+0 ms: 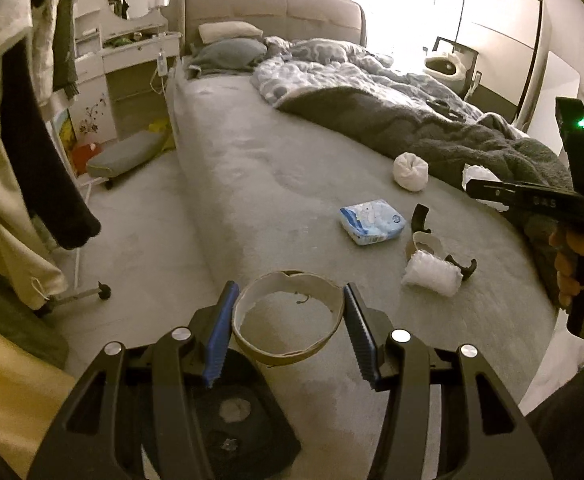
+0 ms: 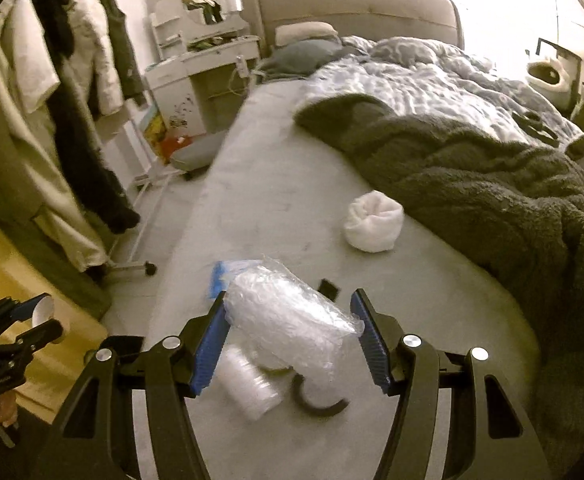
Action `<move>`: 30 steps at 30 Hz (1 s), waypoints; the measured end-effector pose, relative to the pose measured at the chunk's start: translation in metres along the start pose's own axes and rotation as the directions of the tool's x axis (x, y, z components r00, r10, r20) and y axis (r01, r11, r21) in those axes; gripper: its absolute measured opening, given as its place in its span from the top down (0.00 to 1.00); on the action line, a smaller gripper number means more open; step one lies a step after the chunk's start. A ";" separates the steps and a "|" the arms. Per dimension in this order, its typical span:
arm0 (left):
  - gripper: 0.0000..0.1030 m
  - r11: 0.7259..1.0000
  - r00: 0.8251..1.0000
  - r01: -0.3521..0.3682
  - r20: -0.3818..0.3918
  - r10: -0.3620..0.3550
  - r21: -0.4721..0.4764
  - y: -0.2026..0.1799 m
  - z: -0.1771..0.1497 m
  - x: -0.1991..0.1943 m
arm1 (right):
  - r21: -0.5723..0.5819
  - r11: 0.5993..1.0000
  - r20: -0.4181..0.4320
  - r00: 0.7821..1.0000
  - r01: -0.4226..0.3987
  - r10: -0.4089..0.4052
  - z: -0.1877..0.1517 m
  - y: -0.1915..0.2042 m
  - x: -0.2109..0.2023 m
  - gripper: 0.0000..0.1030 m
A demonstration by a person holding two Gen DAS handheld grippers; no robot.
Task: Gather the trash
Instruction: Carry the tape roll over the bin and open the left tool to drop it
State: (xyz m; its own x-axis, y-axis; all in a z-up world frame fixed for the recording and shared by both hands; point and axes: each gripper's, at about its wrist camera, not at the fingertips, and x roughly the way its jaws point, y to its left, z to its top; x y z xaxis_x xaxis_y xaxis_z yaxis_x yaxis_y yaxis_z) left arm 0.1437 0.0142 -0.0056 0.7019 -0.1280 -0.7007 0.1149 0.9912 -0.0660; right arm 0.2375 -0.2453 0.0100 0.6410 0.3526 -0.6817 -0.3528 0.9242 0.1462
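My left gripper [image 1: 290,292] is shut on a brown cardboard tape ring [image 1: 252,300], held above the near end of the grey bed [image 1: 252,160]. My right gripper [image 2: 290,304] is shut on a crumpled clear sheet of bubble wrap [image 2: 288,316], lifted over the bed [image 2: 276,184]. Under it lie a white bubble-wrap roll [image 2: 252,392] and a curved black hook [image 2: 319,404]. The left wrist view shows that roll [image 1: 431,278], a second cardboard ring [image 1: 423,246] and a blue-and-white tissue pack [image 1: 371,222] on the bed. The right gripper [image 1: 487,192] comes in from the right edge, in a hand.
A white rolled cloth [image 1: 409,171] lies by the dark grey blanket [image 1: 431,132]. A black bin [image 1: 232,412] with crumpled bits sits below my left gripper. Left of the bed stand a clothes rack [image 1: 44,120] on wheels, a floor cushion [image 1: 128,156] and a white dresser [image 1: 132,56].
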 end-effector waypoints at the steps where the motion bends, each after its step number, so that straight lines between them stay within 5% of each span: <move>1: 0.46 1.000 1.000 -0.007 -0.001 0.007 -0.009 0.001 -0.001 -0.002 | 0.001 1.000 0.002 1.000 -0.014 0.014 -0.002 0.004 -0.004 0.40; 11: 0.46 0.999 0.999 -0.036 0.007 0.037 -0.032 0.011 -0.007 -0.006 | -0.056 0.997 -0.026 0.998 -0.061 0.060 -0.024 0.047 -0.013 0.40; 30: 0.46 0.966 0.977 -0.118 -0.201 0.072 -0.229 0.109 -0.074 0.071 | -0.152 0.975 -0.083 0.985 -0.164 0.153 -0.028 0.121 0.029 0.40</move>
State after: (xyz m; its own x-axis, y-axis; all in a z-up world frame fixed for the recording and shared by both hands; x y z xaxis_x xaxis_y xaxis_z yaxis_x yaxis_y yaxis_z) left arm 0.1539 0.1161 -0.1151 0.5527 -0.0473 -0.8320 -0.1323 0.9808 -0.1436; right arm 0.1937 -0.1271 -0.0123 0.5206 0.4762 -0.7087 -0.5525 0.8207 0.1456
